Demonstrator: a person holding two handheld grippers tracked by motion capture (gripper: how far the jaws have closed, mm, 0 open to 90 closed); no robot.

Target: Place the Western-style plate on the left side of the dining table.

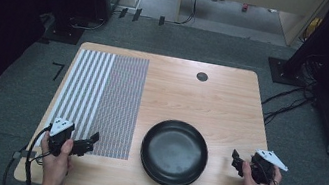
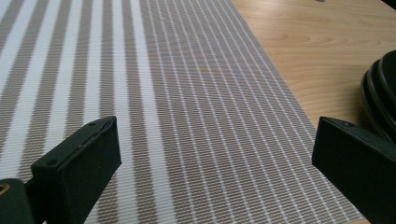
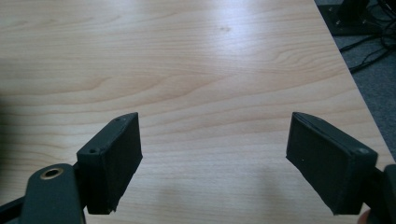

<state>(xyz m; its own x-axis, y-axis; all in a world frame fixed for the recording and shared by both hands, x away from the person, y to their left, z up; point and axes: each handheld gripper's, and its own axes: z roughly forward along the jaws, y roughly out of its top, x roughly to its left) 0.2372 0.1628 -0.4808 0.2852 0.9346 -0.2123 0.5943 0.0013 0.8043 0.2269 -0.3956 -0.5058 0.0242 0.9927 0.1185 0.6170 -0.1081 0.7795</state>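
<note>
Both grippers rest wide open and empty: the left gripper over a striped placemat, the right gripper beside stacked black plates lying between them. Likely next: reaching inward for a plate rim.

Even overhead light, soft shadows on table; dark room edges; near fingers slightly blurred.

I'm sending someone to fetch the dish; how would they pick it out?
On the wooden table, look right of the striped placemat, near the front edge. The black bowl sits there: round, dark and glossy, unlike the flat, pale woven mat.
</note>
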